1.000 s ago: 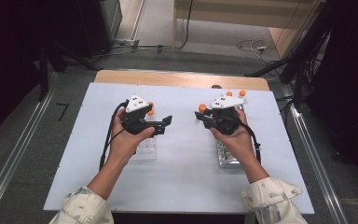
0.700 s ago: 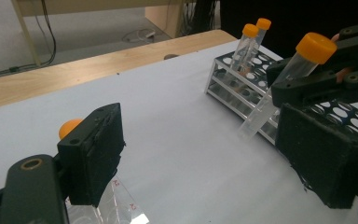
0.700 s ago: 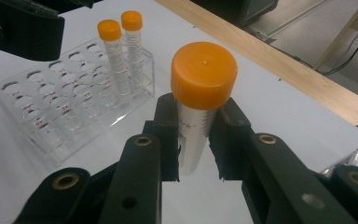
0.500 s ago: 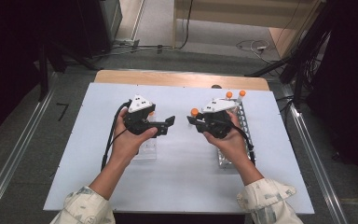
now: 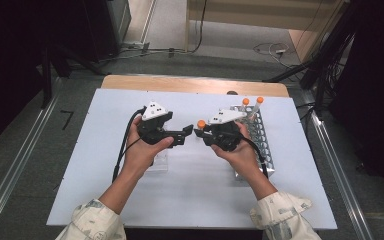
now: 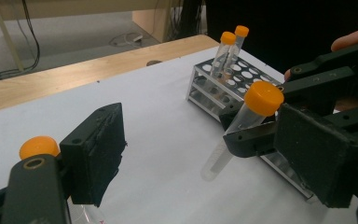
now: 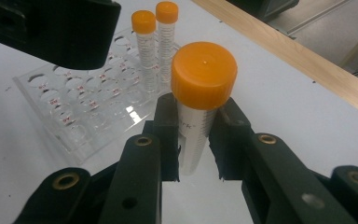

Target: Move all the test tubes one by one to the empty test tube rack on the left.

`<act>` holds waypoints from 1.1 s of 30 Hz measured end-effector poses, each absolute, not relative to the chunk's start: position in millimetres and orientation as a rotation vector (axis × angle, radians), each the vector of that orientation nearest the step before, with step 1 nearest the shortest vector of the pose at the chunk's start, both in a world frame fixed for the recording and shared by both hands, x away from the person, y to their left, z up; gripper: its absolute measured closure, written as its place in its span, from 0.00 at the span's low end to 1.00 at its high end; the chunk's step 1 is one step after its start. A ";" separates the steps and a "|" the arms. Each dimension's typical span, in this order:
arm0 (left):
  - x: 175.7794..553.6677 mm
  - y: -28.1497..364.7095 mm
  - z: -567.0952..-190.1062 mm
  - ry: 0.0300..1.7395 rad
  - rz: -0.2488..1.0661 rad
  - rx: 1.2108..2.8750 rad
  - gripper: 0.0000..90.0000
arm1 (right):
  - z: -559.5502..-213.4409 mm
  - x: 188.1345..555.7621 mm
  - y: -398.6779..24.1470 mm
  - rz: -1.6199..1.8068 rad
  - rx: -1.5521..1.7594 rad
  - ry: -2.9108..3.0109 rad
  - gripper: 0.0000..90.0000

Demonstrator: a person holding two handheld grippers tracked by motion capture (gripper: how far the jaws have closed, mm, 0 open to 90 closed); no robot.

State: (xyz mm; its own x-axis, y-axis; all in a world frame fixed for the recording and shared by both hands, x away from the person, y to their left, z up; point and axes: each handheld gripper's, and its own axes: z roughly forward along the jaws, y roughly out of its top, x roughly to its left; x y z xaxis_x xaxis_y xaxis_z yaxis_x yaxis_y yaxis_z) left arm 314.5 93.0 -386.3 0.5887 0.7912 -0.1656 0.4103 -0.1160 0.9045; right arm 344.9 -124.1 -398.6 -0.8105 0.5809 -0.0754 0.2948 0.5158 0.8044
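On the orange-capped tube (image 7: 196, 112) only the letters "rk" above a printed scale can be read. The tube is clamped just below its cap by the right gripper (image 5: 202, 133), above the white table (image 5: 190, 200), left of the metal rack (image 5: 260, 135). Since the earlier frames it has been carried leftward toward the left gripper (image 5: 185, 135), whose jaws are spread apart with nothing between them.

We see the metal rack (image 5: 260, 140) at the table's (image 5: 95, 165) right, two tubes (image 5: 252, 107) standing in its far end — the clear rack (image 5: 157, 162) lies left.
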 end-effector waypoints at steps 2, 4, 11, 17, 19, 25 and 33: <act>314.3 92.1 -386.1 0.994 0.439 1.739 0.20 | -399.0 344.7 -122.6 1.194 0.722 2.428 0.79; 314.3 90.9 -386.2 0.987 0.435 1.742 0.20 | -399.4 344.5 -121.1 1.192 0.719 2.432 0.79; 314.3 84.9 -387.6 0.972 0.425 1.751 0.19 | -401.2 343.4 -115.8 1.195 0.707 2.448 0.79; 314.0 82.2 -387.7 0.967 0.431 1.754 0.20 | -403.5 340.6 -109.4 1.192 0.682 2.469 0.79; 314.4 81.3 -388.5 0.968 0.433 1.759 0.22 | -404.1 339.8 -107.6 1.191 0.682 2.475 0.79; 314.1 77.3 -390.1 0.950 0.419 1.770 0.31 | -404.3 339.1 -105.8 1.197 0.687 2.481 0.79; 312.0 75.1 -389.3 0.927 0.429 1.772 0.44 | -403.3 338.6 -105.2 1.207 0.680 2.479 0.79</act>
State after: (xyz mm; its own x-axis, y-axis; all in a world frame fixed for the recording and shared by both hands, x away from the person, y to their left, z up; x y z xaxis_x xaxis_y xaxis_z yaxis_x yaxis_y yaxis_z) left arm 312.0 75.1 -389.3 0.6366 0.7586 -0.1388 0.3857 -0.1574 0.9091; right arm 338.6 -105.2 -403.3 -0.8430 0.5346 -0.0602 0.2823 0.5348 0.7964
